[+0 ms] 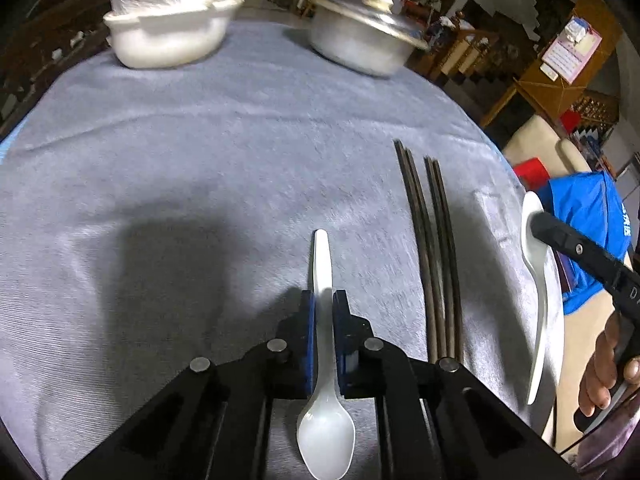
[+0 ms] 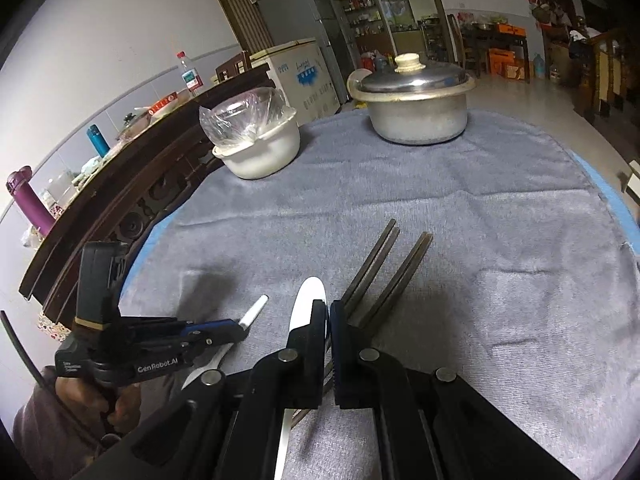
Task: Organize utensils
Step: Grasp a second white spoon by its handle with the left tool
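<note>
The white plastic spoon (image 1: 325,380) at lower centre is clamped by the left gripper (image 1: 324,300), handle pointed up-frame alongside the dark wooden chopsticks (image 1: 430,248), while another's gripped by the right gripper (image 2: 329,316).

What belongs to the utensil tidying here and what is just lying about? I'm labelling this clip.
Part of the job: left spoon, pinched in the left claw; right spoon, held in the right claw; two pairs of chopsticks lying on the cloth.
Lying about: bagged white bowl; lidded metal pot; grey cloth.
</note>
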`<state>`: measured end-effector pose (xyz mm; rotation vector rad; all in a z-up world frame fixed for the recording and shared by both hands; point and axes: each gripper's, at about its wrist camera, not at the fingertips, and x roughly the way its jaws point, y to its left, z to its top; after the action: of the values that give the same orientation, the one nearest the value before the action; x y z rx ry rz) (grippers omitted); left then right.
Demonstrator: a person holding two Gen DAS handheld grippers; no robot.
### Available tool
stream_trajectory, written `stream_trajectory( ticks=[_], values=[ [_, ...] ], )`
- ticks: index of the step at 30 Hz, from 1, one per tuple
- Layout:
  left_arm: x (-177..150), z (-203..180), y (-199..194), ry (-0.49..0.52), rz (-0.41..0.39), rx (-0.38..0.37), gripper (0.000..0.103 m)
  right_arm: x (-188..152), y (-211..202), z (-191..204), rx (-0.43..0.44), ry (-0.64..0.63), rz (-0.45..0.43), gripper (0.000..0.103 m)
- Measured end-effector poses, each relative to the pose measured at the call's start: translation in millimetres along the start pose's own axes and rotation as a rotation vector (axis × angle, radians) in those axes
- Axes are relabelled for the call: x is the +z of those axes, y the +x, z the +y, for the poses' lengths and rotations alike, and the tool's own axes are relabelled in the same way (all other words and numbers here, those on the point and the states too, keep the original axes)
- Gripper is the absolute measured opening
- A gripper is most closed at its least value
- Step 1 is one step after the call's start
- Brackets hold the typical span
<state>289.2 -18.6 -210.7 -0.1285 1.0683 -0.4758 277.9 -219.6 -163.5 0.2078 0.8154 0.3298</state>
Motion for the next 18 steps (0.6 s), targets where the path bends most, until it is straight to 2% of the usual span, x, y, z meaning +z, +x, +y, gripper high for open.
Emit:
stream_trajectory(
  ticks=[9,13,18],
  values=[
    [14.4,10.8,-23.2,-0.008,-0.071,0.011,0.009,-5.6,1.0,-7.2,-0.028,0.017,0.008,0.003],
    [15.8,17.6,-40.7,-0.032,-0.128,0.031,0.009,-2.7,-13.7,-5.4,-0.048,0.008,-0.048,0.003],
    [11.3,32.1,-84.3,-0.08,-0.244,0.074,0.009,-4.0,-42.3,-4.9,-0.084,0.022,-0.149,0.003]
  ],
)
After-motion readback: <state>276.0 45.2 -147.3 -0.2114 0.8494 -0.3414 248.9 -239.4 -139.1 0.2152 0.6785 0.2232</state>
